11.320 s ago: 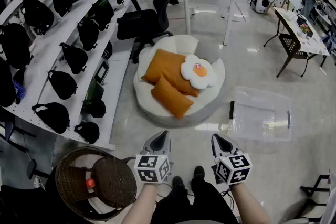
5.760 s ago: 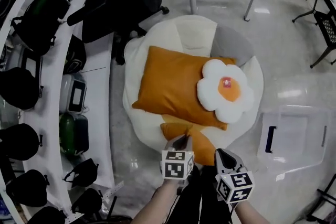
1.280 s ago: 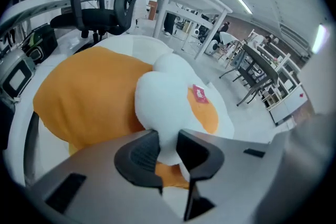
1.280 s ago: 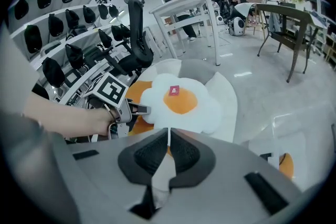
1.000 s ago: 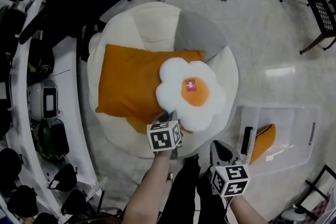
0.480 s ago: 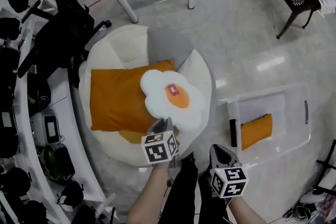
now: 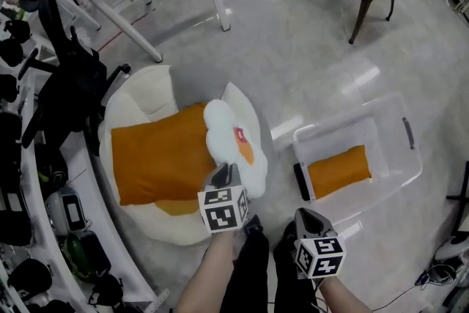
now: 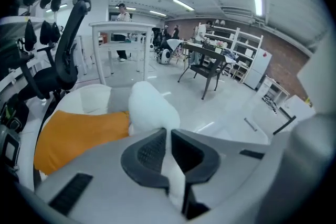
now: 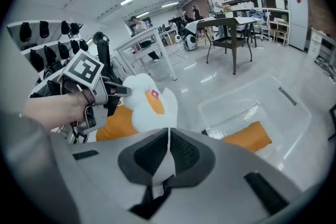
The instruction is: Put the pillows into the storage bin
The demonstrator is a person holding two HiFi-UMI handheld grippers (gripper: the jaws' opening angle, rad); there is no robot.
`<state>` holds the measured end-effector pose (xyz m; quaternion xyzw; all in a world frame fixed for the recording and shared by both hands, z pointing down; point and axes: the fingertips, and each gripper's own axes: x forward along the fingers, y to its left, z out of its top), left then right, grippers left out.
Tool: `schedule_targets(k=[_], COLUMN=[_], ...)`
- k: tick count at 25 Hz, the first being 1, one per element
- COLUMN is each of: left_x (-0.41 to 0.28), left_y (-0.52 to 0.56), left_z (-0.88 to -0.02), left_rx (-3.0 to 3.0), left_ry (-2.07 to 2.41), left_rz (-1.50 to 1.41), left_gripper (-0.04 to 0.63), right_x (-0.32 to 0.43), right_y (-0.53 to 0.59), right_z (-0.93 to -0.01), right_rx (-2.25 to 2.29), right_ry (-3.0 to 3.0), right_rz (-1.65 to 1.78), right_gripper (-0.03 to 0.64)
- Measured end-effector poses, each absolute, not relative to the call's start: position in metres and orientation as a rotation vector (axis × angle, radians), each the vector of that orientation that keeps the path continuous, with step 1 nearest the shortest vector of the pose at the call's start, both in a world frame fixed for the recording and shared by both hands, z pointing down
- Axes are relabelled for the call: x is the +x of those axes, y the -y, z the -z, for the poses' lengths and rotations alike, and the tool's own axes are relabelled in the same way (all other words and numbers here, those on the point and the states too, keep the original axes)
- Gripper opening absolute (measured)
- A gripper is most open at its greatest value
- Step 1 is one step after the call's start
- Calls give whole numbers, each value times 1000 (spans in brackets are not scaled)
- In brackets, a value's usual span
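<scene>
- The left claw is closing tight on the white rim of a flower-shaped fried-egg pillow, which stands tilted on edge just ahead of it.
- Left of that claw, a large orange rectangular pillow lies on a round cream beanbag.
- The right claw hangs with its jaws together on nothing.
- Ahead of it and slightly to the right, a clear plastic storage bin sits on the floor, with a small orange pillow inside.

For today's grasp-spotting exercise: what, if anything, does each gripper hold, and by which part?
The left gripper pinches the fried-egg pillow by its white rim, at the edge nearest the person. The right gripper holds nothing.
</scene>
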<state>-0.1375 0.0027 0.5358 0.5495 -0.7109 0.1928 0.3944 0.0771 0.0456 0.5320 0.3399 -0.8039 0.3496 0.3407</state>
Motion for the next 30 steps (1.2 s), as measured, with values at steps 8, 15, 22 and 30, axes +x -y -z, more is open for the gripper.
schedule_targets(k=[8,15,22,30], left_x=[-28,93,201,254], left_y=[49,92,116,104], left_z=[-508,-495,-503,-535], left_rx=[1649,1877,2016,1938], left_ry=[1664,1510,1315,1258], left_rz=[-586,-689,-799,-815], left_gripper=[26,26,33,113], right_x=[150,232,318,363], right_y=[-46,-51,-68,-78], right_z=[-523,-521,-525,-539], right_rx=[1032,1218,1428,1471], right_ry=[2062,1997,1886,1838], right_rz=[-985,-1072,-1181,-1253], right_gripper=[12,12,12,11])
